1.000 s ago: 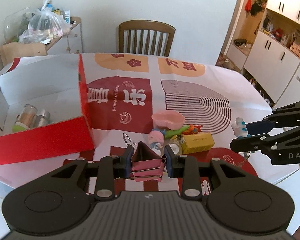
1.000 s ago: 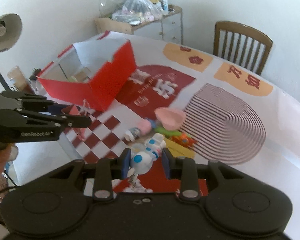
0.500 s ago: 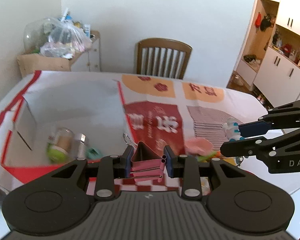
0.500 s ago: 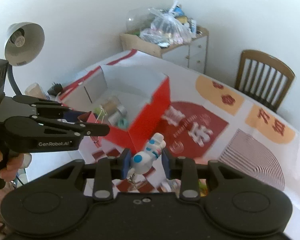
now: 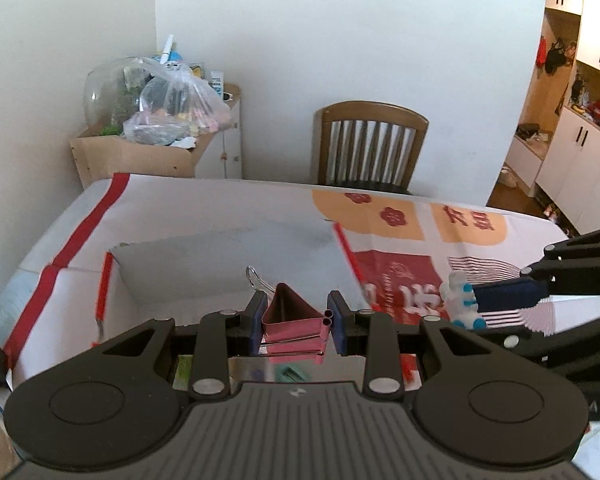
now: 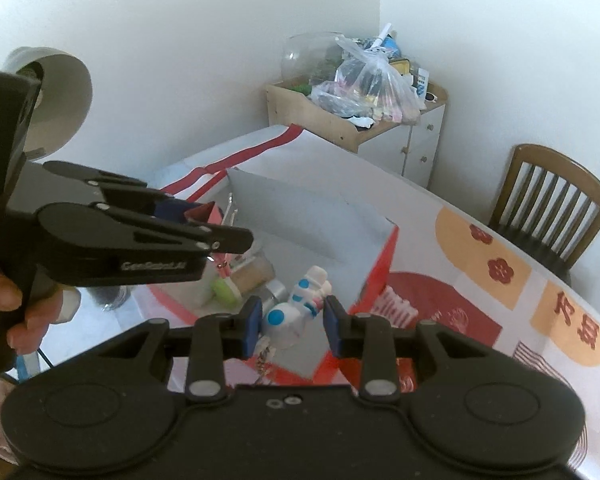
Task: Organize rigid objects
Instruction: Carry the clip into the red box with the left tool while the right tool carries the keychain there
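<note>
Left gripper (image 5: 296,322) is clamped on a pink binder clip (image 5: 294,320), triangular body pointing up and away, wire handle (image 5: 256,278) sticking off to the upper left. Right gripper (image 6: 291,324) is squeezing a white-and-blue astronaut figure (image 6: 296,308), long axis tilted up and to the right. Both hover over the open red box (image 6: 376,264) on the table (image 5: 220,208). Inside the box, jars (image 6: 248,276) are half hidden behind the left gripper; can't really make them out.
</note>
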The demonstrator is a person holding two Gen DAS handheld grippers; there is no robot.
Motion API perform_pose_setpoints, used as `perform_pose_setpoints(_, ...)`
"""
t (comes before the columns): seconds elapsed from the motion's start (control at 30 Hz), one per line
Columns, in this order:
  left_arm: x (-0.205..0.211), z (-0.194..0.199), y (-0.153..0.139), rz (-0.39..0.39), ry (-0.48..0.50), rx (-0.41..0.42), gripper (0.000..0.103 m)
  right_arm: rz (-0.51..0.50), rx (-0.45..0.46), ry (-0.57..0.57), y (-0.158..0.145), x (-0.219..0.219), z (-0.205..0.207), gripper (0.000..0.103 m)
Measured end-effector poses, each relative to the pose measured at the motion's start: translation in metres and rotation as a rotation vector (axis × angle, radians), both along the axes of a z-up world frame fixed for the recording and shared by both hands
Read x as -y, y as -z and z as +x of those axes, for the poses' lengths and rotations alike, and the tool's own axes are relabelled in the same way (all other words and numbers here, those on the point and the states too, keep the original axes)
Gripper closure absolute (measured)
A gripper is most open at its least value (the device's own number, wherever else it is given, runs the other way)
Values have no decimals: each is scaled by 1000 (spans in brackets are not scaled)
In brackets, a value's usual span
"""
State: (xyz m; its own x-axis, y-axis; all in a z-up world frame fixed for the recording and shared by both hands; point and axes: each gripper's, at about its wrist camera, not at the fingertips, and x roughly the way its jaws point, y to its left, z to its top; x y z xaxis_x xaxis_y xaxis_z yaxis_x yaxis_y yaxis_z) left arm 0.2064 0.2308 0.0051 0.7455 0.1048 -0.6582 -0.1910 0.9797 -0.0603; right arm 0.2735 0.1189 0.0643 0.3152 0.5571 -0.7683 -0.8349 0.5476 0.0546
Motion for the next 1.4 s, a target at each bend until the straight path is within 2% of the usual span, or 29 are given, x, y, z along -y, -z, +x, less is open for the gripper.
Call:
perform_pose_setpoints(0.4, -49, 61, 38, 0, 22, -65, 71, -75, -13, 34, 42, -61, 19, 72)
perform_pose_setpoints(0.63, -63, 98, 73, -30, 30, -155, 71, -154, -51, 21, 80, -79, 28, 72)
perform_pose_setpoints(0.97, -62, 128, 112, -28, 85, -260, 71, -224, -100, 23, 117, -95, 32, 72)
perform_pose_setpoints(1.13, -58, 138, 121, -7, 104, -295, 71, -241, -114, 10, 125, -102, 30, 71)
perform_pose_setpoints(1.4, -58, 149, 134, -17, 118, -367, 71, -263, -142, 12, 137, -107, 30, 71)
